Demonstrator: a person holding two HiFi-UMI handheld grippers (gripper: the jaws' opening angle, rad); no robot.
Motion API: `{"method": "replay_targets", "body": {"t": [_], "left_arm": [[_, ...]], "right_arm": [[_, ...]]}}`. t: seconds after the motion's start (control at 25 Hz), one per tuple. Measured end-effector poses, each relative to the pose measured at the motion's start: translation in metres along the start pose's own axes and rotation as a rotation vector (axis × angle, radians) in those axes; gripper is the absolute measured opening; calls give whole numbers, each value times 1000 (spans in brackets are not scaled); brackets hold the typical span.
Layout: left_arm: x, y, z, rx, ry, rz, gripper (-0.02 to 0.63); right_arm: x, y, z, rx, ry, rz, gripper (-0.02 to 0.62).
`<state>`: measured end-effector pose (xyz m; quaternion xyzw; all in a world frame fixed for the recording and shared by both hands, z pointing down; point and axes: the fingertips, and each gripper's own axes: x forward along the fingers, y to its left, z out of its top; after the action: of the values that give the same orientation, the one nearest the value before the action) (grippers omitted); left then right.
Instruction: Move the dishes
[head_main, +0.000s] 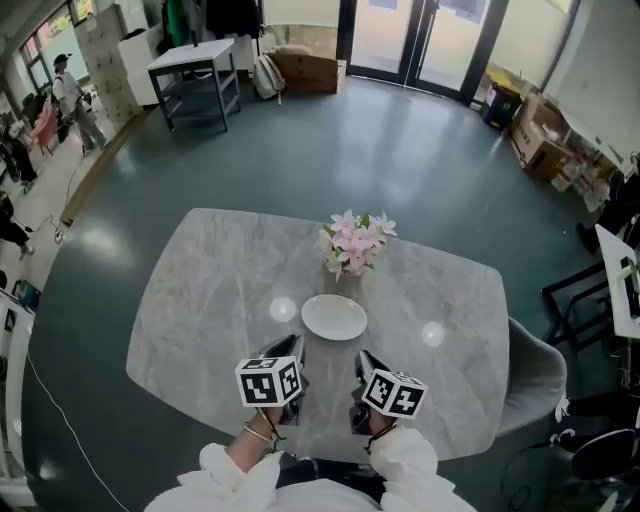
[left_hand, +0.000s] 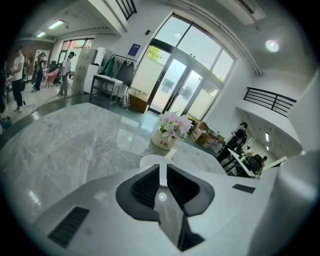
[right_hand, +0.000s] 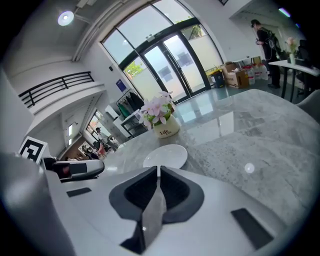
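Plate (head_main: 334, 317): round, white, glossy, shallow, empty. Lies mid-table (head_main: 200, 300), just before flower pot (head_main: 345, 262). Table: grey marble-look slab, rounded corners, polished, lamp glints on it. Pot: small, white, holds pink-white flowers. Left gripper (head_main: 292, 345) and right gripper (head_main: 363, 357) sit on near side of plate, not touching it. Ribbed dark jaws on each drawn nearly together, thin slit only, nothing gripped.

This is a large open workspace, part office and part workshop hall. Beyond the marble tabletop (head_main: 200, 300) stand tall glass entrance doors (head_main: 420, 40), a grey workbench (head_main: 195, 60) and stacked cardboard boxes (head_main: 540, 150). People (head_main: 70, 95) stand at its far left, and a railed balcony (left_hand: 270, 100) overlooks it.
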<state>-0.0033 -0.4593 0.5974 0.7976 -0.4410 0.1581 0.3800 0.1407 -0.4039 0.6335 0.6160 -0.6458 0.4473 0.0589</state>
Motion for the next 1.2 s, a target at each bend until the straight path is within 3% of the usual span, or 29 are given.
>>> {"method": "replay_targets", "body": {"t": [0.44,0.96,1.2], "left_arm": [[-67,-32,-42,104,-16,-45,8],[-109,-50,-70,108,-51,-77,8],[-124,-53,-68,117,-87,-36,8]], "right_arm": [[-67,39,-40,-68,-64,23,61],[-117,37,-67,-70,-114,-4,58],[-130,44,-56,-114,-140,30,58]]}}
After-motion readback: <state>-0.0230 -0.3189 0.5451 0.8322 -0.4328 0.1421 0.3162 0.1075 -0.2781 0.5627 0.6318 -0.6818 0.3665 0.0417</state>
